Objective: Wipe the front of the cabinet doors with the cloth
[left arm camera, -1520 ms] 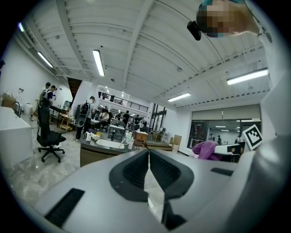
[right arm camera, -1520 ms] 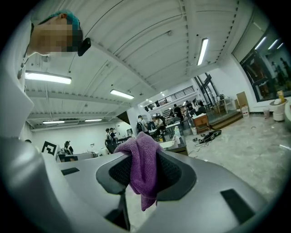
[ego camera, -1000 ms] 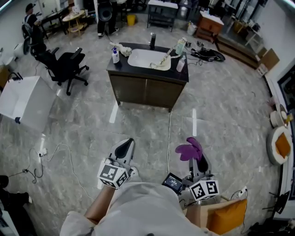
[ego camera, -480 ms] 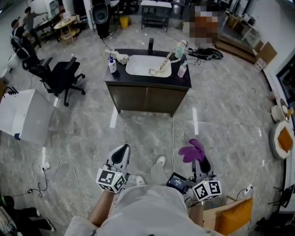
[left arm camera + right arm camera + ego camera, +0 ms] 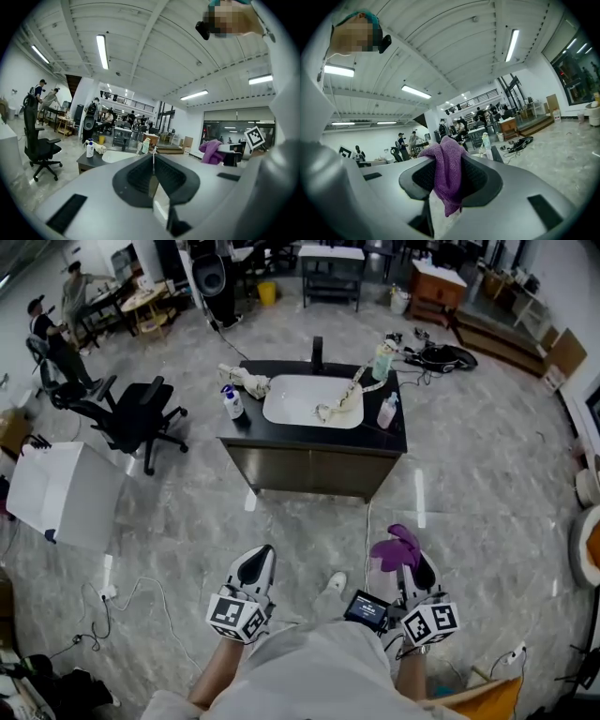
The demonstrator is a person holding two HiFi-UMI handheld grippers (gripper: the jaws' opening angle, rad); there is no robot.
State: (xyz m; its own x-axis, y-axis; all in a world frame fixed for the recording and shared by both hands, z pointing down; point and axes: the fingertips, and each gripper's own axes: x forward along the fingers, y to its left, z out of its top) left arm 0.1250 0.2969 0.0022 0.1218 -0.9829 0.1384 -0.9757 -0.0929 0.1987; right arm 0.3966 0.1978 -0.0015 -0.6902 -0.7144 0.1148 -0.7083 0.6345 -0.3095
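Note:
A dark cabinet (image 5: 312, 472) with two front doors stands ahead of me on the floor, under a black top with a white sink (image 5: 313, 400). My right gripper (image 5: 405, 562) is shut on a purple cloth (image 5: 394, 548), which bunches above the jaws and hangs between them in the right gripper view (image 5: 447, 176). My left gripper (image 5: 255, 566) is shut with nothing in it; its jaws meet at a thin seam in the left gripper view (image 5: 153, 165). Both grippers are well short of the cabinet, close to my body.
A black office chair (image 5: 136, 421) and a white box (image 5: 61, 493) stand to the left. Cables (image 5: 141, 587) trail over the floor at left and a cord (image 5: 367, 526) runs down from the cabinet. Bottles (image 5: 232, 401) and a hose (image 5: 347, 395) lie on the sink top.
The cabinet has drawn a little nearer and shifted right in the head view as I step toward it. Both grippers keep their hold and place near my body.

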